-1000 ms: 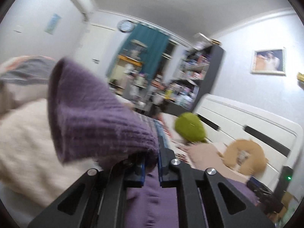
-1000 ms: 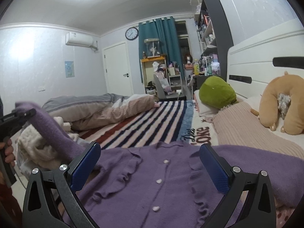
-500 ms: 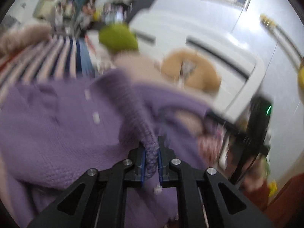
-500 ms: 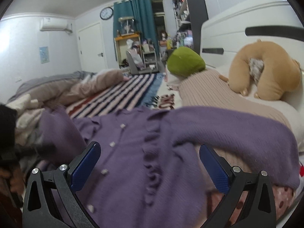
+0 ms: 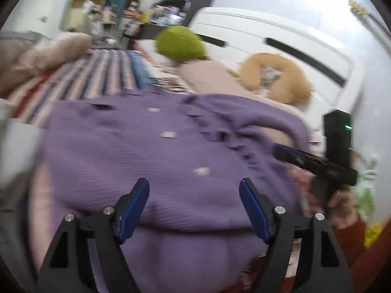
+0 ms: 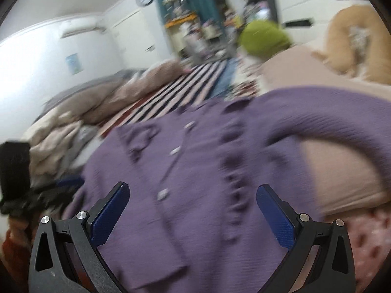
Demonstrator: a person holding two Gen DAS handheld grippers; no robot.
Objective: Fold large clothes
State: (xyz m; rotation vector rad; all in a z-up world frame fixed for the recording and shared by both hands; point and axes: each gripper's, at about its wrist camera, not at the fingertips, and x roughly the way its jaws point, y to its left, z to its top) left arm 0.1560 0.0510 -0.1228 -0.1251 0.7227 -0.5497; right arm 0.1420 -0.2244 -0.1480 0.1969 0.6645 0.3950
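Observation:
A purple knit cardigan (image 5: pixel 151 161) with white buttons lies front-up on the bed; it also shows in the right wrist view (image 6: pixel 195 171). One sleeve (image 6: pixel 342 119) curves over a beige pillow at the right. My left gripper (image 5: pixel 194 193) is open and empty just above the cardigan's lower part. My right gripper (image 6: pixel 193 204) is open and empty over the cardigan's front. The right gripper's body (image 5: pixel 317 163) shows at the right of the left wrist view.
A striped blanket (image 5: pixel 97 73) lies beyond the cardigan. A green cushion (image 5: pixel 180 42) and a tan neck pillow (image 5: pixel 276 75) sit by the white headboard (image 5: pixel 293 46). A heap of beige and grey bedding (image 6: pixel 80 112) lies at the left.
My left gripper has let go of the purple sleeve and opened. The sleeve now lies folded across the cardigan. Both views have swung and are blurred.

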